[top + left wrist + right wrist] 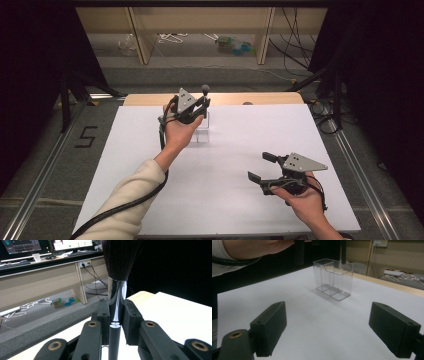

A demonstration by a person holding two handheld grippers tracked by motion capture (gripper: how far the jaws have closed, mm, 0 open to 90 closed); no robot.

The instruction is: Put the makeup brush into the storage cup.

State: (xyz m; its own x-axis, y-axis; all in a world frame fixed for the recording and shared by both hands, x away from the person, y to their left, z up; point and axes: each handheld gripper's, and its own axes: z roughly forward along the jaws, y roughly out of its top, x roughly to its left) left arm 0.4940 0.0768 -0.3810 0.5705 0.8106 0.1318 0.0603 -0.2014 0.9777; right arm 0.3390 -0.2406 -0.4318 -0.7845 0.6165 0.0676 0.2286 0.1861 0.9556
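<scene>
A makeup brush (pixel 205 89) with dark bristles (pixel 121 257) and a shiny ferrule stands upright. My left gripper (pixel 204 106) is shut on it at the ferrule, and in the left gripper view that gripper (pixel 117 312) has a jaw on each side. A clear plastic holder (pixel 200 131) with compartments sits on the white table directly beneath. In the right gripper view the brush's dark handle (pixel 343 252) ends at the top rim of the holder (pixel 333 278). My right gripper (pixel 261 166) rests open near the front right, its jaws (pixel 328 322) wide apart with nothing between them.
The white board (pixel 225 210) covers the table, with a wooden edge (pixel 270 98) at the back. Beyond it lie desk legs, cables and small items on the floor (pixel 235 46). Dark curtains flank both sides.
</scene>
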